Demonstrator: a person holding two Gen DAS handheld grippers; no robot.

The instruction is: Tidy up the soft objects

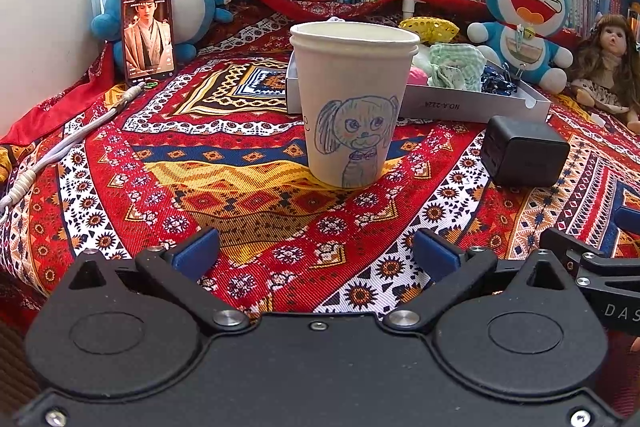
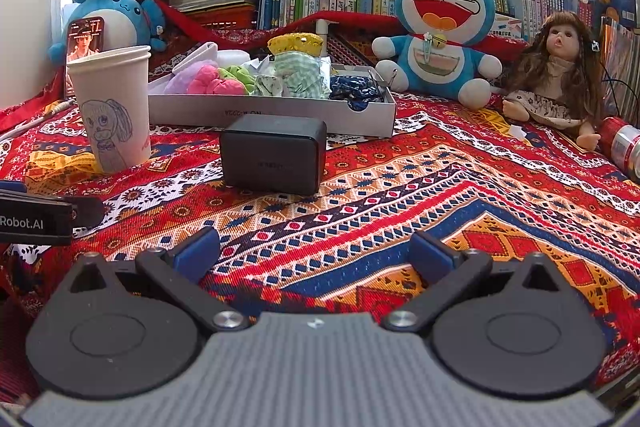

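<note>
Paper cups, stacked and doodled, stood on the patterned surface ahead of the wide, empty left gripper, while the right gripper gaped wide near a black charger.

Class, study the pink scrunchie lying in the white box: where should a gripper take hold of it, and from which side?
Grip the pink scrunchie across its puffy top, coming from above: the white box wall blocks the front, and neighbouring scrunchies crowd both sides.

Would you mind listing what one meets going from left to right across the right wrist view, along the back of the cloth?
Blue round plush → paper cup → white tray of soft items → Doraemon plush → doll → red can.
</note>
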